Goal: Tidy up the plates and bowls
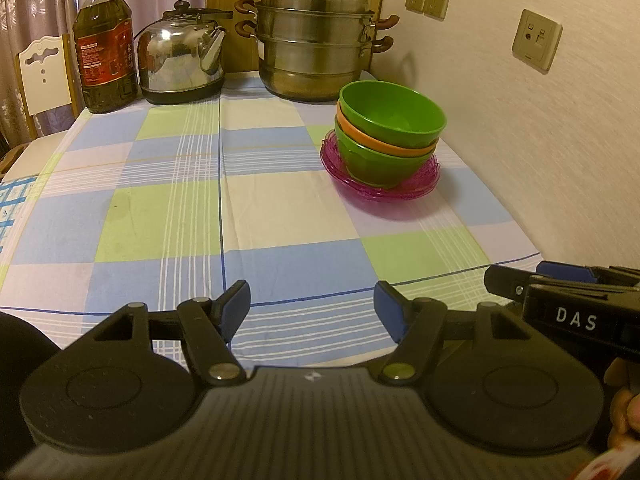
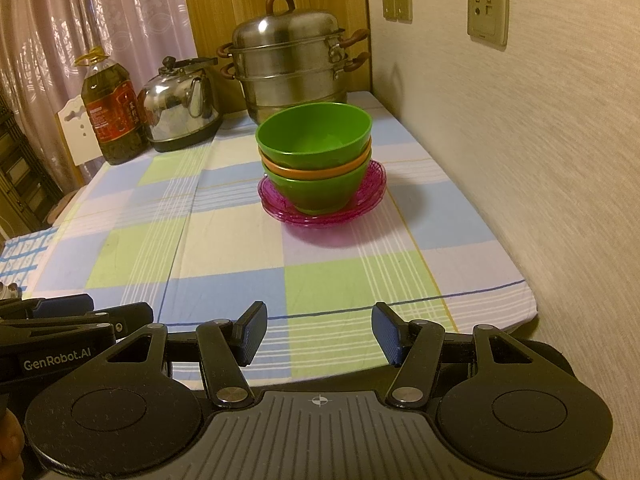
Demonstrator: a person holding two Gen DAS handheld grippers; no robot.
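**Stack built, both grippers empty**

On the checked tablecloth, far left to right: oil bottle, kettle, steamer pot. The bowls sit nested on pink plates, far right near the wall. The left gripper and right gripper hang wide apart, holding nothing. Sorting looks finished, though nearer items may be hidden; next probably withdrawal.

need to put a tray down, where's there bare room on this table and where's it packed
The checked tablecloth is bare from the near edge up to the oil bottle and kettle, left of the bowl stack on the pink plates. The near right corner is bare too. The back row with the steamer pot is crowded, and the stack sits near the wall.
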